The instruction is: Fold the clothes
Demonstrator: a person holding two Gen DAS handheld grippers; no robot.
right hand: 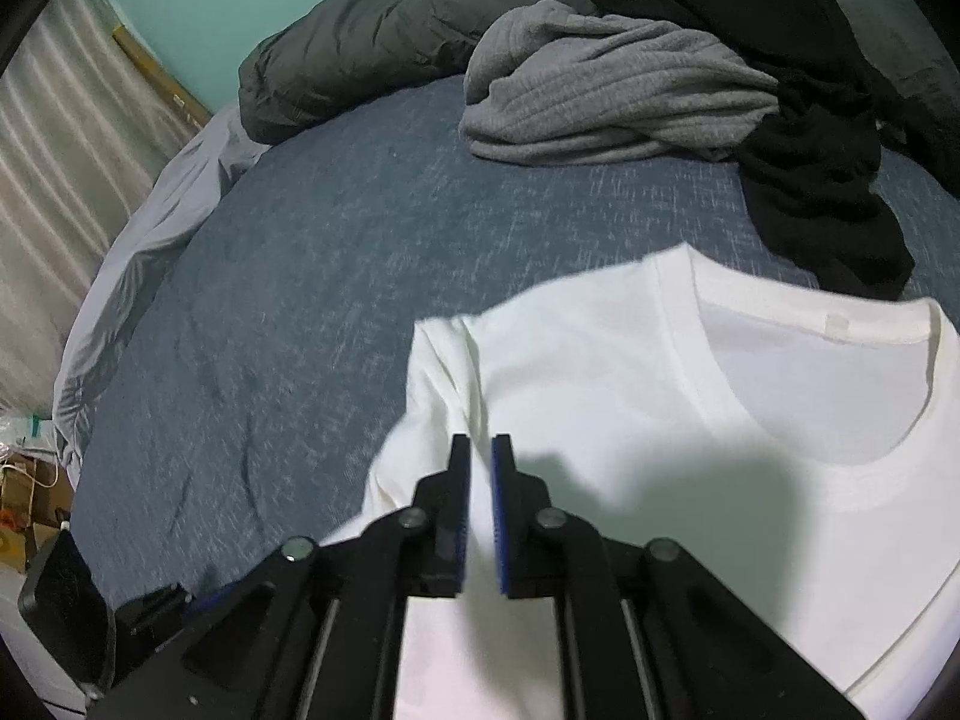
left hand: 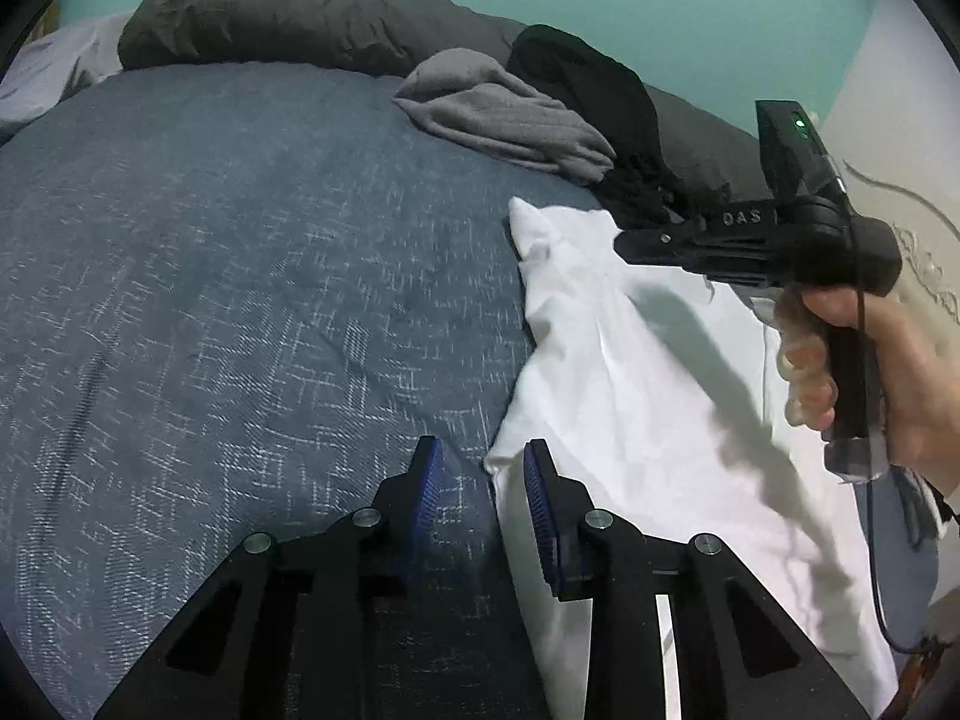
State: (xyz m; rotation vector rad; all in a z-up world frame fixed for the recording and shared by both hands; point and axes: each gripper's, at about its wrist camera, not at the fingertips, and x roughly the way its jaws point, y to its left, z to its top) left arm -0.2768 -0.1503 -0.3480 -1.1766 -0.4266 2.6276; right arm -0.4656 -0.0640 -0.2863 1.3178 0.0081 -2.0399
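A white T-shirt point(left hand: 648, 372) lies on the blue bedspread point(left hand: 240, 276), partly folded, collar toward the back. My left gripper point(left hand: 483, 462) is open and empty, hovering over the shirt's left lower edge. The right gripper's body point(left hand: 750, 240) shows in the left wrist view, held by a hand above the shirt. In the right wrist view the shirt point(right hand: 690, 420) fills the lower right, collar up. My right gripper point(right hand: 480, 450) hovers above the folded left sleeve; its jaws stand a narrow gap apart with nothing between them.
A grey knitted garment point(right hand: 600, 102) and a black garment point(right hand: 810, 180) lie crumpled at the back of the bed. A dark grey duvet point(left hand: 288, 18) is bunched along the teal wall. Light sheet point(right hand: 132, 252) hangs at the bed's left edge.
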